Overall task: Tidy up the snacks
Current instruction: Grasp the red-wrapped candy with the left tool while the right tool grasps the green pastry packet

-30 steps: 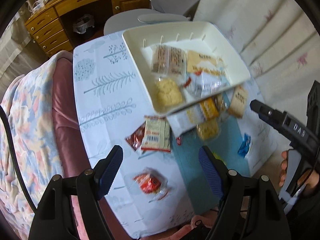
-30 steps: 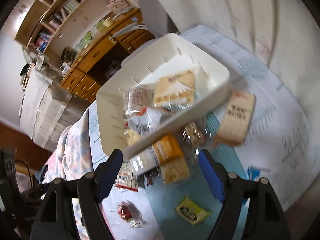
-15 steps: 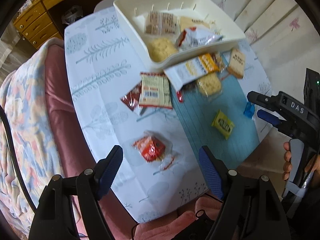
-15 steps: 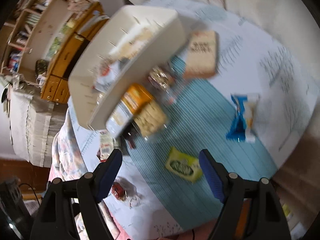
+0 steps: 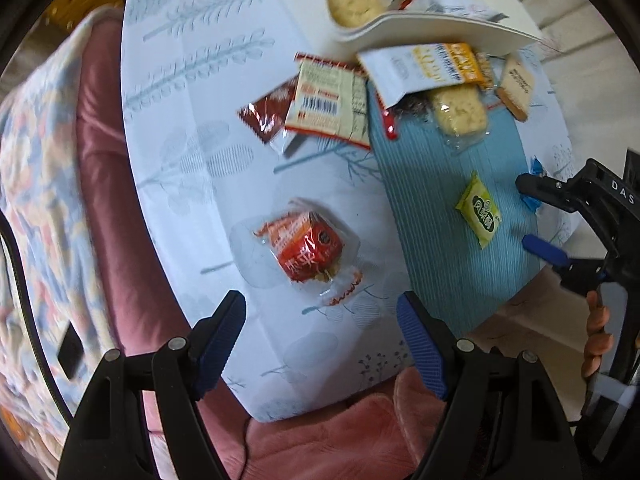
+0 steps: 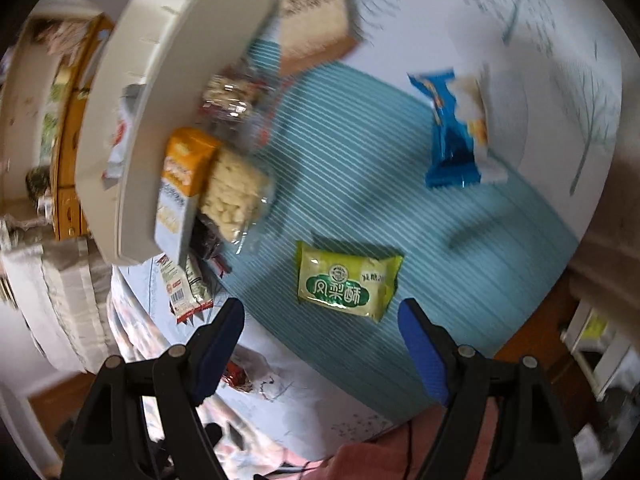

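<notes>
My left gripper hangs open just above a red-wrapped snack in clear plastic on the pale tablecloth. My right gripper is open over a green snack packet on the teal mat; that packet and the right gripper also show at the right of the left wrist view. A blue-and-white packet lies farther out. The white tray holds several snacks, with an orange box, a rice cracker and a tan biscuit pack along its edge.
A red-and-cream packet and a dark red sachet lie left of the teal mat. A pink cushion and a floral blanket border the table's near and left sides. A hand grips the right tool.
Both grippers have sunk toward the table. The red snack and the green packet now look larger and sit close to the fingertips. The right view has rolled, and the tray slid toward the frame edges.
</notes>
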A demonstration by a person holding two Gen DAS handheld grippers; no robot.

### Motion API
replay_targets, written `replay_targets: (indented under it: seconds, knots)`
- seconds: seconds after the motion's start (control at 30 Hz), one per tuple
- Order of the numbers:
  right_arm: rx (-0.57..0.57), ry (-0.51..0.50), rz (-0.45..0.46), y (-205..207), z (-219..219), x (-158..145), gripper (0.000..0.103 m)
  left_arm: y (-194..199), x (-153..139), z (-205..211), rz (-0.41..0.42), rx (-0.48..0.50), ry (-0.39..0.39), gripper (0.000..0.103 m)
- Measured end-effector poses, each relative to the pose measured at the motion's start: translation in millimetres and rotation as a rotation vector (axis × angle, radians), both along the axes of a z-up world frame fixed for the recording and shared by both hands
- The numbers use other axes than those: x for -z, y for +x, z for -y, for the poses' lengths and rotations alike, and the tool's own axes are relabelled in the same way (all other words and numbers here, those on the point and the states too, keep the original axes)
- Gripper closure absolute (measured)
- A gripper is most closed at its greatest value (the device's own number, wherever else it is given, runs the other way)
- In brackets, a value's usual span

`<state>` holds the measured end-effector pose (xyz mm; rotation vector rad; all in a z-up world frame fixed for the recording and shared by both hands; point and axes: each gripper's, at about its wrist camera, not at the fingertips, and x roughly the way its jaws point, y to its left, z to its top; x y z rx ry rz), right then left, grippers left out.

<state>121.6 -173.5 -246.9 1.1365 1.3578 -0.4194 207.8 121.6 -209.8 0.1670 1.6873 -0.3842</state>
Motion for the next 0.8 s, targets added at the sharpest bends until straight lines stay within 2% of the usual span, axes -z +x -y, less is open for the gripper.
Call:
replay_targets:
  seconds: [0.27, 0.63, 0.8]
  knots:
    - [0.047, 0.076, -0.103, 5, -3, 27, 0.023, 9, 36, -8, -0.131, -0.146, 0.007, 0.026]
    - [0.002, 0.078, -0.203, 21, -7, 50, 0.024, 21, 66, -10, -0.205, -0.235, 0.026, 0.026]
    - [-0.026, 0.06, -0.242, 28, -7, 56, 0.032, 26, 74, -10, -0.215, -0.26, 0.029, 0.029]
